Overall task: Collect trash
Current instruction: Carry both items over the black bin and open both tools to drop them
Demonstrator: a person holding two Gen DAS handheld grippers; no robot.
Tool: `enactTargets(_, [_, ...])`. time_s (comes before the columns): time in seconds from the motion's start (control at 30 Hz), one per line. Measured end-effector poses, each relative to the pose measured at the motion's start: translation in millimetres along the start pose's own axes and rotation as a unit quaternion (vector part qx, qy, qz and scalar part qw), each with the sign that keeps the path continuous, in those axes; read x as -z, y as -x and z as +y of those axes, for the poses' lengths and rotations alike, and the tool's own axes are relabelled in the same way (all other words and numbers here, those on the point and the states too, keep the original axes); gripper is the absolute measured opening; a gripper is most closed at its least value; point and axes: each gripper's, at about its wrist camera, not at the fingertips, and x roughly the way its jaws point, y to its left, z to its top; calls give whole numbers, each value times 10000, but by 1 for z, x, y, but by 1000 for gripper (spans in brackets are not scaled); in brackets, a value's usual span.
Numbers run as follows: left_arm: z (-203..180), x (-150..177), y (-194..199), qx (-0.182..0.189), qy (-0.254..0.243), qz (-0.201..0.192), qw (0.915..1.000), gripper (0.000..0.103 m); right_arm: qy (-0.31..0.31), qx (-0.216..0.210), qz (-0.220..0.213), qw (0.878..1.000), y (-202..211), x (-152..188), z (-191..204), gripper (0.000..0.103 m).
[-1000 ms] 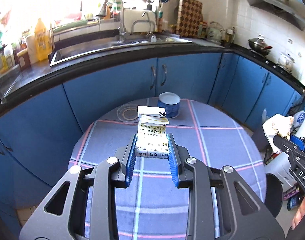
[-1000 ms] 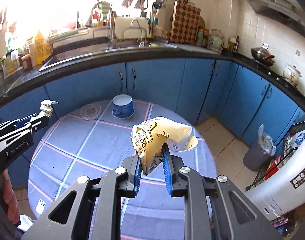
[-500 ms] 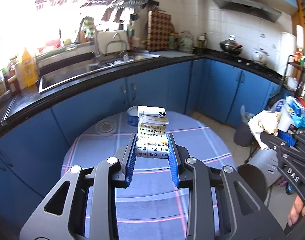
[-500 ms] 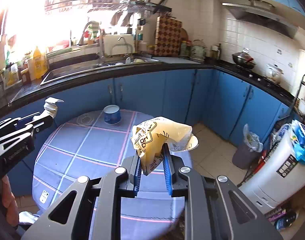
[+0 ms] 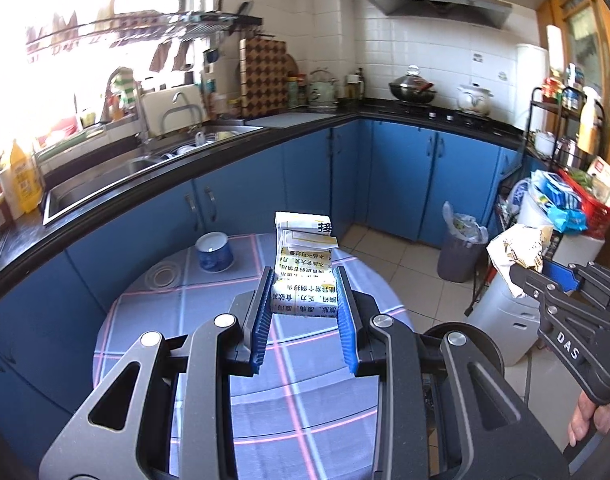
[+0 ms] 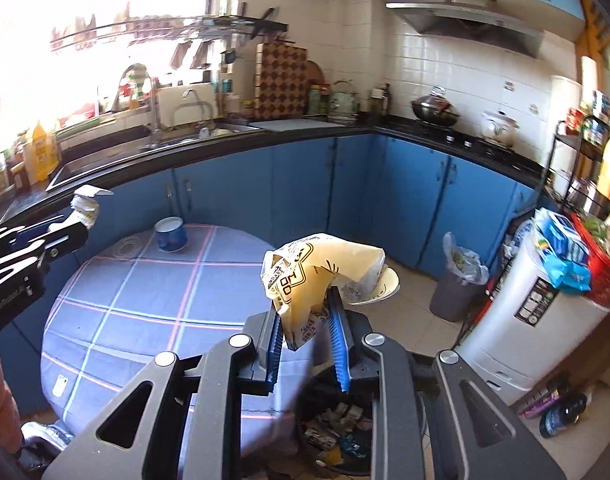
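Yellow crumpled bag (image 6: pixel 305 280) sits pinched in the right gripper (image 6: pixel 307 344), almost directly above the black trash bin (image 6: pixel 337 436) beside the table (image 6: pixel 145 300); the left gripper (image 5: pixel 305 312), farther back over the table, clamps a printed carton (image 5: pixel 305 272) pointing forward.

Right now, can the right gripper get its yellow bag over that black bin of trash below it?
Probably yes. The right gripper holds the yellow bag past the table edge, and the open black bin sits just below with nothing between them.
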Motion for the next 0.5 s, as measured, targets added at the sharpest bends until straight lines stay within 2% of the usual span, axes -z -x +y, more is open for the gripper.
enactTargets(0.17, [-25, 1, -10, 99, -162, 74, 9998, 30, -240, 26, 160, 9996, -15, 5, -26, 23])
enactTargets(0.23, [-34, 1, -14, 124, -236, 105, 9996, 30, -377, 2, 242, 9990, -24, 7, -37, 37])
enactTargets(0.3, [-41, 1, -17, 138, -287, 123, 9994, 30, -565, 127, 160, 9982, -27, 8, -48, 80])
enactTargets(0.33, [-45, 1, -19, 143, -313, 134, 9993, 30, -672, 178, 46, 9976, -26, 10, -54, 84])
enactTargets(0.43, [-55, -2, -27, 175, -355, 175, 9991, 30, -799, 224, 38, 9965, -29, 13, -66, 85])
enactTargets(0.5, [-63, -3, -32, 235, -388, 227, 9987, 30, -793, 493, 4, 9956, -29, 16, -73, 85])
